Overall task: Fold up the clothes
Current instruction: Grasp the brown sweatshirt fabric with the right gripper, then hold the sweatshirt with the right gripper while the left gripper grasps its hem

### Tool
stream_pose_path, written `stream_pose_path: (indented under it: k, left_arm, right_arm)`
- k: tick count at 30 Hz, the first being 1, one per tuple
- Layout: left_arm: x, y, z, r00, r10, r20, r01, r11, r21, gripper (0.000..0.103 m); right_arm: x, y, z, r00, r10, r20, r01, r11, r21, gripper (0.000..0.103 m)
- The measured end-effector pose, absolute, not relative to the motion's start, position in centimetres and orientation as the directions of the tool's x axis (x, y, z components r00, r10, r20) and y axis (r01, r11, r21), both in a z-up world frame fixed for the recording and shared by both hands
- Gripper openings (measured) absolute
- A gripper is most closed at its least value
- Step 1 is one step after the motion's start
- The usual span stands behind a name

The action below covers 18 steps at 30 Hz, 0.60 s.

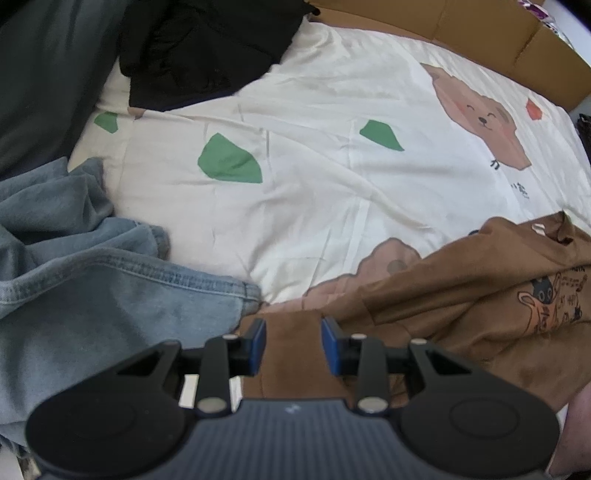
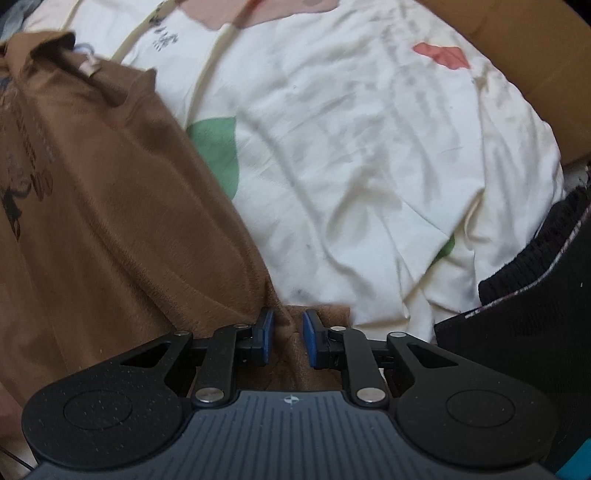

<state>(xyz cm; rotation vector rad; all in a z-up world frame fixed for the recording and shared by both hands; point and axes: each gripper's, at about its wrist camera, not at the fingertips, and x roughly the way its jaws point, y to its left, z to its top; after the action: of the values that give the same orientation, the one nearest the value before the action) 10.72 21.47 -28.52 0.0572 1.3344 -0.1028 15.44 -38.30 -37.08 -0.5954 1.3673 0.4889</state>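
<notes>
A brown printed sweatshirt (image 1: pixel 461 295) lies crumpled on a white bedspread (image 1: pixel 314 177) at the lower right of the left wrist view; it fills the left half of the right wrist view (image 2: pixel 110 192). My left gripper (image 1: pixel 293 325) has its jaws apart, with brown fabric lying between the blue pads (image 1: pixel 258 343). My right gripper (image 2: pixel 288 321) has its jaws a little apart, with a bunched edge of the brown sweatshirt between the pads (image 2: pixel 266 332). Whether either one pinches the cloth cannot be told.
Light blue jeans (image 1: pixel 92 288) lie at the left, touching the sweatshirt. A black garment (image 1: pixel 199 51) lies at the far left corner. A dark knit garment (image 2: pixel 535 266) lies at the right. Brown cardboard (image 1: pixel 480 29) borders the far edge of the bed.
</notes>
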Motion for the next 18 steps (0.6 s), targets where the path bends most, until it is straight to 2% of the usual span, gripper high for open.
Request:
stream_pose_path:
  k: [1,4,11,18]
  left_arm:
    - [10.8,21.5,-28.5,0.232,-0.042,-0.972,0.108,0.994,-0.017,0.036]
    - [11.0,21.5,-28.5,0.24,-0.046,-0.97,0.108,0.994,-0.021,0.036]
    - [12.2,21.2,-28.6,0.277,-0.068,-0.958,0.119,0.992,-0.036,0.036]
    - [13.8,19.6,-30.2,0.303,-0.121,-0.945,0.197,0.978,-0.062,0.035]
  right_arm:
    - [15.4,-38.2,-37.1,0.137,-0.023,-0.99,-0.641,0.76,-0.106,0.011]
    - [14.8,-37.6,-36.9,0.144,-0.049,-0.988,-0.656,0.743,-0.132,0.003]
    - [12.6,-37.3,-34.2,0.256,-0.107,-0.961,-0.61,0.753,-0.246,0.001]
    - [11.4,-36.4,-31.7,0.356,-0.195,-0.914,-0.533,0.761,-0.37,0.001]
